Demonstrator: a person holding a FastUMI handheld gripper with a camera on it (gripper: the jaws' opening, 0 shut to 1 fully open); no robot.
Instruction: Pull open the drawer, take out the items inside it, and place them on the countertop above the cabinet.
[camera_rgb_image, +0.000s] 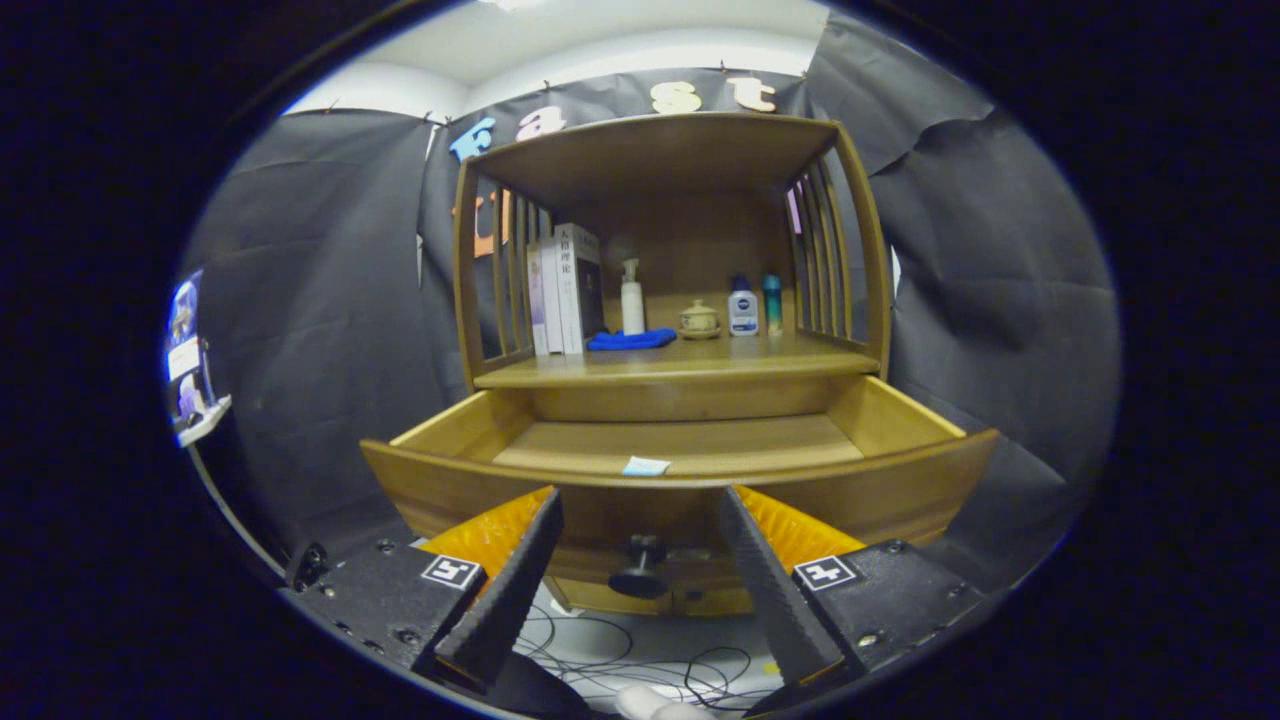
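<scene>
A wooden cabinet stands ahead with its drawer (905, 415) pulled out toward me. On the drawer floor, near the front panel, lies a small pale blue packet (646, 466). The drawer's dark round knob (640, 572) sits on the front panel, level with my fingertips and between them. My gripper (640, 505) is open, its two fingers spread either side of the knob with nothing held. The countertop (690, 362) above the drawer carries a blue cloth (630, 340).
On the countertop stand some upright books (565, 290), a white pump bottle (632, 298), a small lidded pot (698, 320), a white bottle with a blue cap (742, 306) and a teal bottle (772, 304). Slatted sides and a top board enclose that shelf. Cables (640, 650) lie on the floor below.
</scene>
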